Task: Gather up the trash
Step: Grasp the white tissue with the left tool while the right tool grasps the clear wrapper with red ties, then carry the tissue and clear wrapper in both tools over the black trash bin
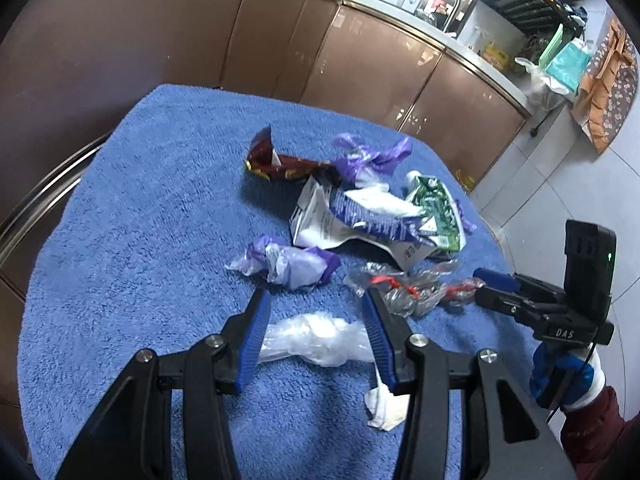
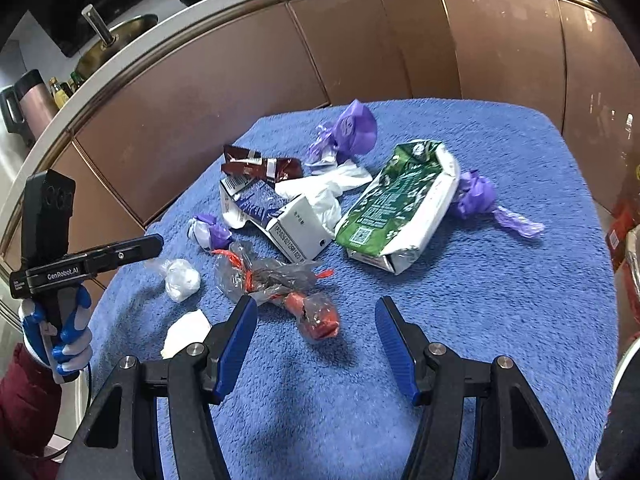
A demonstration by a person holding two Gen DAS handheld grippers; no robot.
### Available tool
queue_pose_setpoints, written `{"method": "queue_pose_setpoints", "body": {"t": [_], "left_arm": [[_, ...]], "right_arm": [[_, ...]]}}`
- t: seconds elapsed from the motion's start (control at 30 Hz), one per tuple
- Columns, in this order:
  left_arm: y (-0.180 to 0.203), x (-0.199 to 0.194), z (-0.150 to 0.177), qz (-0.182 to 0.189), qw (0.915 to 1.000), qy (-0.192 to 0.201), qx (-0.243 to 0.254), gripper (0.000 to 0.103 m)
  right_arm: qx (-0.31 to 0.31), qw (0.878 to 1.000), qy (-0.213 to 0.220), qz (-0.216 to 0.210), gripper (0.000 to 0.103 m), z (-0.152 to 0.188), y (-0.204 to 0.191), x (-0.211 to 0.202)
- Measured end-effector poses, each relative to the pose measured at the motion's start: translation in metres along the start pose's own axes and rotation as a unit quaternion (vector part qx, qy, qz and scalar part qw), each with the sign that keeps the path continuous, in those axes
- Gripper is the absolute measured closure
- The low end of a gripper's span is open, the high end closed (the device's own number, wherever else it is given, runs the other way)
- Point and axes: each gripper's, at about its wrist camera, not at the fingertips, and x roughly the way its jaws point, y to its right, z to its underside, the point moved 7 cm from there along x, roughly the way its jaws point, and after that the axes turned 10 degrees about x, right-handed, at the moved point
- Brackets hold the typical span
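Trash lies on a blue towel [image 1: 140,216]. My left gripper [image 1: 316,300] is open, its fingers on either side of a clear plastic wad [image 1: 316,340], which also shows in the right wrist view [image 2: 182,278]. A white tissue [image 1: 386,404] lies by its right finger. My right gripper [image 2: 316,306] is open around the red end of a clear-and-red wrapper [image 2: 280,284]; that wrapper also shows in the left wrist view [image 1: 416,288]. Behind lie a green carton [image 2: 396,200], a white-and-blue box [image 2: 296,228], a dark red wrapper [image 2: 260,168] and purple bags [image 2: 352,128].
Brown cabinet doors [image 1: 280,40] and a counter edge [image 2: 200,4] curve behind the table. A metal rail [image 1: 44,196] runs at the left. Bags and boxes stand on the floor at far right [image 1: 608,84]. The towel's near part [image 2: 500,300] is bare.
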Motion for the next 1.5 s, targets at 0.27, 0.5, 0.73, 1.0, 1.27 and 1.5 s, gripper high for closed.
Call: {"method": "queue_pose_setpoints", "body": {"t": [0.27,0.5,0.73,1.0,1.27,1.5], "left_arm": [[0.018,-0.01,0.008,0.022,0.9996,0.01,0.015,0.057],[0.049,-0.015,0.025,0.052,0.9981,-0.003,0.034,0.057],[0.063,0.001,0.046,0.064,0.9972,-0.031,0.023,0.057],[0.07,0.017,0.054,0.064,0.9965,-0.051,0.014,0.057],[0.083,0.025,0.056,0.044,0.997,-0.058,0.028,0.058],[0.09,0.023,0.059,0.03,0.9973,-0.056,0.036,0.084]], "right_arm": [[-0.006,1.0,-0.015,-0.003,0.044,0.0,-0.001,0.014],[0.002,1.0,-0.027,-0.014,0.051,0.002,0.0,0.026],[0.012,0.999,-0.029,-0.033,0.077,0.005,0.0,0.024],[0.016,0.999,-0.018,-0.037,0.086,0.009,0.002,0.008],[0.032,0.999,-0.003,-0.027,0.086,0.015,0.013,-0.014],[0.039,0.999,0.01,-0.023,0.088,0.023,0.016,-0.033]]}}
